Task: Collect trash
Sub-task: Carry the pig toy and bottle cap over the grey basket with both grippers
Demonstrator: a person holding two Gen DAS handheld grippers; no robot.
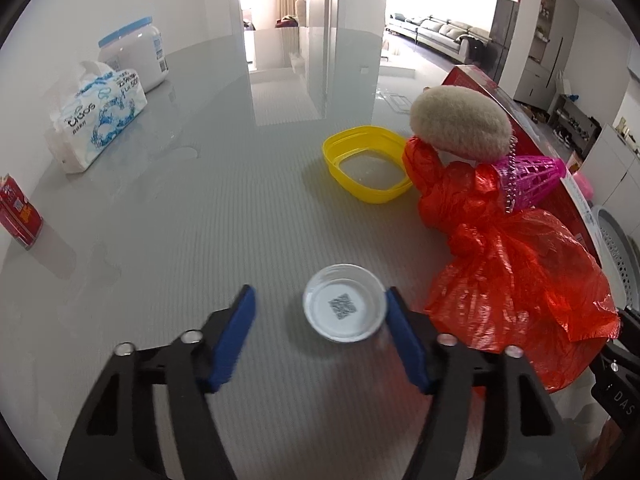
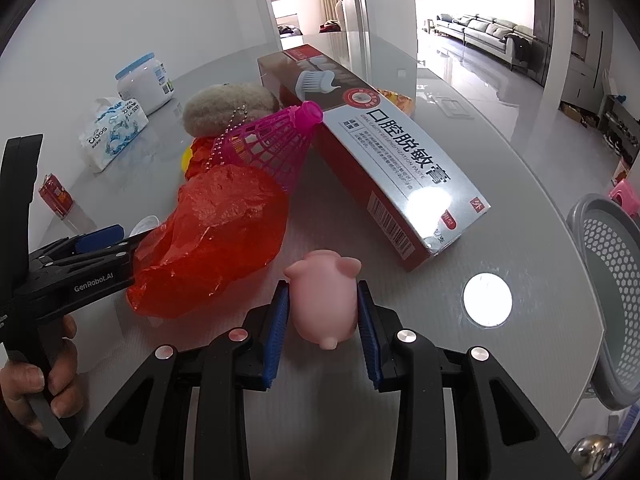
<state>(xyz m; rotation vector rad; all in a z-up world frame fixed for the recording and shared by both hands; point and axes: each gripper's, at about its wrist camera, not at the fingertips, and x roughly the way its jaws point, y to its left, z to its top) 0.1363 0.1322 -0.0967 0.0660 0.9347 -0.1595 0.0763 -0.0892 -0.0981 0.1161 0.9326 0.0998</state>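
Note:
A small white round lid (image 1: 344,304) with a printed code lies on the grey table (image 1: 180,220). My left gripper (image 1: 318,314) is open around it; the right pad is at its rim and the left pad stands clear. A crumpled red plastic bag (image 1: 512,264) lies just right of it. In the right wrist view my right gripper (image 2: 322,320) is shut on a pink pig toy (image 2: 324,292), with both blue pads against its sides. The red bag (image 2: 216,232) lies left of the pig, and a hand (image 2: 40,380) holds the left gripper beside it.
A pink shuttlecock (image 2: 272,144), a beige plush ball (image 1: 460,120) and a yellow tub (image 1: 366,168) sit behind the bag. A long toothpaste box (image 2: 400,168) lies diagonally. A grey mesh basket (image 2: 612,300) stands off the table's right edge. Tissue pack (image 1: 96,120), jar (image 1: 136,52) and red can (image 1: 18,216) stand far left.

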